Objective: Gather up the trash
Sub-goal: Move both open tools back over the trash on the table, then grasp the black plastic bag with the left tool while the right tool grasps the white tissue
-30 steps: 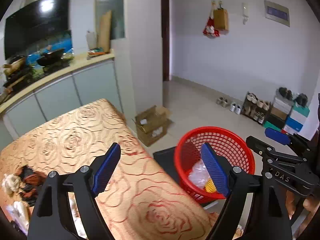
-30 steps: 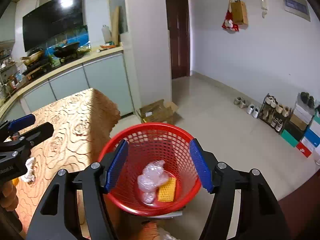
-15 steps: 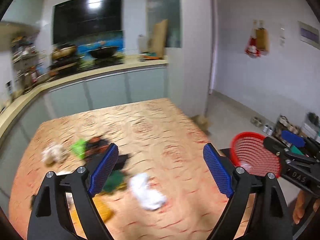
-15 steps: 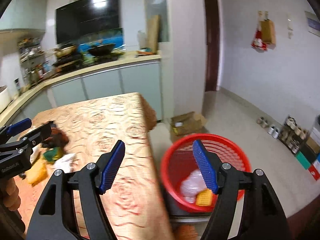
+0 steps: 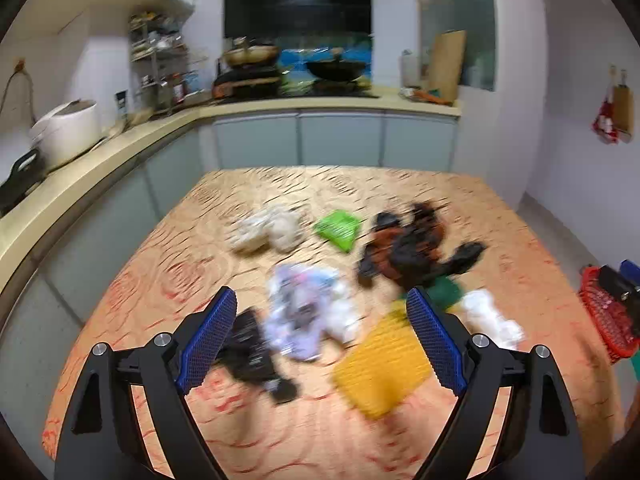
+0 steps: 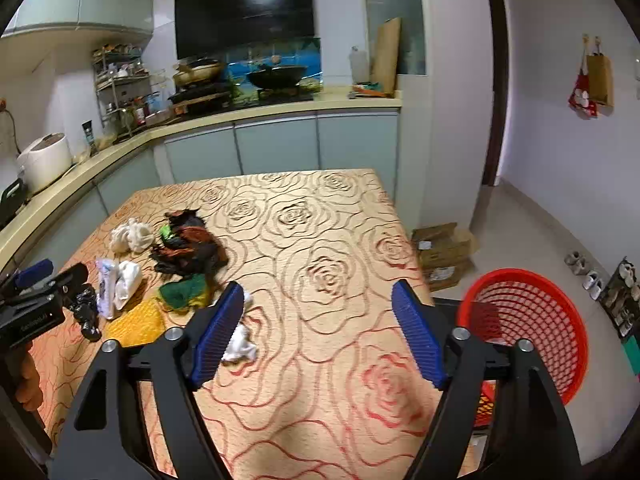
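Most of the work looks still ahead. The trash sits in a loose cluster on the table (image 6: 320, 216), left of centre in the right wrist view: a white wad (image 6: 130, 236), a dark brown-and-black heap (image 6: 188, 248), a green scrap (image 5: 338, 230), a pale printed wrapper (image 5: 304, 316), a yellow sponge (image 5: 380, 372), a black crumple (image 5: 252, 352), a dark green piece (image 6: 182, 292) and a white tissue (image 6: 240, 344) lying a little apart toward the table's middle. None of it is held.

The left gripper (image 5: 320, 336) hangs above the cluster with its blue pads spread wide and nothing between them — the wrapper and sponge show in the gap, lower centre of its own frame. The right gripper (image 6: 318, 336) is likewise spread and empty, over bare tablecloth at lower centre, with the tissue just by its left pad.

The basket (image 6: 532, 320) stands off the table's edge at lower right of the right view. A small patch of yellow-orange shows low behind the right pad, but I cannot tell what the basket holds.

The left view is blurred, yet it shows the cluster head-on, with the green scrap plain; it catches only a sliver of the basket at far right. The right view is sharp and gives the basket's rim, the table-to-basket layout, and the left gripper's body at far left.
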The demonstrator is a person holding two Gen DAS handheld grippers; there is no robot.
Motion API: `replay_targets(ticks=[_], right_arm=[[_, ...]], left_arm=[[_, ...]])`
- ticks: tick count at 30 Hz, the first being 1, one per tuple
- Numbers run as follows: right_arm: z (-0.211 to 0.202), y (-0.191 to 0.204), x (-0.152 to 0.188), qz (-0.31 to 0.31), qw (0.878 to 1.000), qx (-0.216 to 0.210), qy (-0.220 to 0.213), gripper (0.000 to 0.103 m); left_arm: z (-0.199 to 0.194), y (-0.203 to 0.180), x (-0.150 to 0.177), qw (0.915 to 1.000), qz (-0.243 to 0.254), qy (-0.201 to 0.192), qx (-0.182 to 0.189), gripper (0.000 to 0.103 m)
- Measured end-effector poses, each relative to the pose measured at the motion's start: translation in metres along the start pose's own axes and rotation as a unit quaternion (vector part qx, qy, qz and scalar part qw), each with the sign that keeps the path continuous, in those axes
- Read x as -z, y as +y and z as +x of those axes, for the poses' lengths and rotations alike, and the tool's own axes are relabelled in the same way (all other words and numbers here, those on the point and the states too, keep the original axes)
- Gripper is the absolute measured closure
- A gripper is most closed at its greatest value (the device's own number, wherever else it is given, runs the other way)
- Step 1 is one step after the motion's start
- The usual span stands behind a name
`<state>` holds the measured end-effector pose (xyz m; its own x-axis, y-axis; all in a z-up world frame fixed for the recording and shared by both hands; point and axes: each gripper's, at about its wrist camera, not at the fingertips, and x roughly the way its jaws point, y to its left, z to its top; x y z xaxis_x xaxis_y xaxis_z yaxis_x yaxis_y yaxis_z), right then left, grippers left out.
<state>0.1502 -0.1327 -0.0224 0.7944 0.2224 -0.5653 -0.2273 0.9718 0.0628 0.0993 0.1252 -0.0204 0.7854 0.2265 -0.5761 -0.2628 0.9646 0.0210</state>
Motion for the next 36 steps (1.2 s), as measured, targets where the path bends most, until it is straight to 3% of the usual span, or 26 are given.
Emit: replay_targets(ticks=[11, 22, 27, 36], right_arm=[[0.040, 0.051, 0.008, -0.039, 0.997, -0.045, 0.051, 0.028], [0.079, 0.067, 0.016, -0.056, 0.992, -0.053, 0.104, 0.028], [0.090, 0.067, 0.018, -0.055, 0.989, -0.058, 0.121, 0.028], [0.104, 0.070, 0.024, -0.059, 0.984, -0.077, 0.150, 0.060]], left_arm=[[0.023, 0.050, 0.030, 0.9972, -0.028, 0.052, -0.047, 0.019], [0.054, 0.063, 0.036, 0.9919, -0.061, 0.108, -0.024, 0.020], [0.065, 0.063, 0.038, 0.9891, -0.067, 0.131, -0.008, 0.051], [0.065, 0.066, 0.038, 0.9893, -0.073, 0.126, -0.003, 0.062]])
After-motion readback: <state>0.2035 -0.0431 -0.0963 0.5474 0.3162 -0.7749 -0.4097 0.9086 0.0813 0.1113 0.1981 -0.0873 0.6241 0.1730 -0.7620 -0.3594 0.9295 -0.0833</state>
